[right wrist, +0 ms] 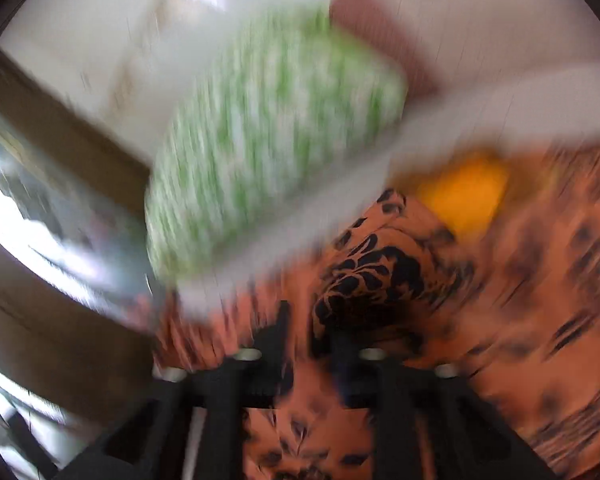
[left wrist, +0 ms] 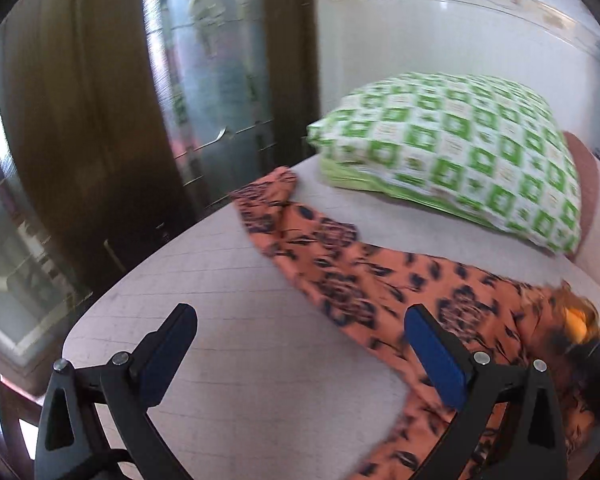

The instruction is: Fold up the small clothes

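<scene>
one orange floral cotton garment lies spread on the bed; left gripper fingers wide, empty; right gripper's hold too blurred to tell; next, pinching an edge

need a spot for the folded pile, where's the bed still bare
Bare sheet lies ahead of the open left gripper, bordered by the bed's curved edge and the orange floral garment. A narrow strip runs between garment and green checked pillow. The right side is crowded with bunched cloth.
</scene>
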`<state>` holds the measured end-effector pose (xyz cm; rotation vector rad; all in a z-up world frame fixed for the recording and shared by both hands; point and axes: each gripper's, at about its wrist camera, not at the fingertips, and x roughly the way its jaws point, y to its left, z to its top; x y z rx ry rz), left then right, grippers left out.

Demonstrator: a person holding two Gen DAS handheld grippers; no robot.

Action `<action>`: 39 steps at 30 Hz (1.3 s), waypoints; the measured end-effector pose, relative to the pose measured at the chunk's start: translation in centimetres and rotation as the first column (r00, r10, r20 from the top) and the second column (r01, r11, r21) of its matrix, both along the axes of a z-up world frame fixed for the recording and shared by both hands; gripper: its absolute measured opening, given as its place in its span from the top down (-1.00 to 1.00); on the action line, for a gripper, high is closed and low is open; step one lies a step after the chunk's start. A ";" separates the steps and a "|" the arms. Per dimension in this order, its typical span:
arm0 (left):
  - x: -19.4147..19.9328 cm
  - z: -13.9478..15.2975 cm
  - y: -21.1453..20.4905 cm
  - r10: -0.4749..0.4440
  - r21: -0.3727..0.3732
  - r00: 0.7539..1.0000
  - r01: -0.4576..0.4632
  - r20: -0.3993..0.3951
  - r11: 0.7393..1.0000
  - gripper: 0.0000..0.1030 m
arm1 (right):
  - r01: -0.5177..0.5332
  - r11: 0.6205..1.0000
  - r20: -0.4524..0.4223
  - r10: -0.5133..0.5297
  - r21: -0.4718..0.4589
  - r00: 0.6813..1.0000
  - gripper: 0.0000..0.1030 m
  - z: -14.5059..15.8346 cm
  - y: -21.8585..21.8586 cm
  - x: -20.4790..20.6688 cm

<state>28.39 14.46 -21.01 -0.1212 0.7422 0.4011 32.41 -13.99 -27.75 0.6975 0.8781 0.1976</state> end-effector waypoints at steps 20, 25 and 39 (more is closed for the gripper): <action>-0.3 -0.4 -10.3 -0.283 -0.025 0.959 0.284 0.026 0.958 -1.00 | 0.256 0.900 0.126 -0.317 0.353 0.940 -0.04 -0.8 -13.7 -10.6; 0.1 -2.2 -18.9 -0.432 0.071 0.901 0.434 -0.039 0.898 -1.00 | 0.336 0.872 -0.036 -0.347 0.357 0.937 0.27 -5.3 -15.6 -9.9; 6.2 -7.3 -15.4 -0.275 -0.120 0.945 0.257 -0.177 0.959 -1.00 | 0.304 0.866 -0.103 -0.287 0.398 0.952 0.46 -8.2 -19.2 -10.1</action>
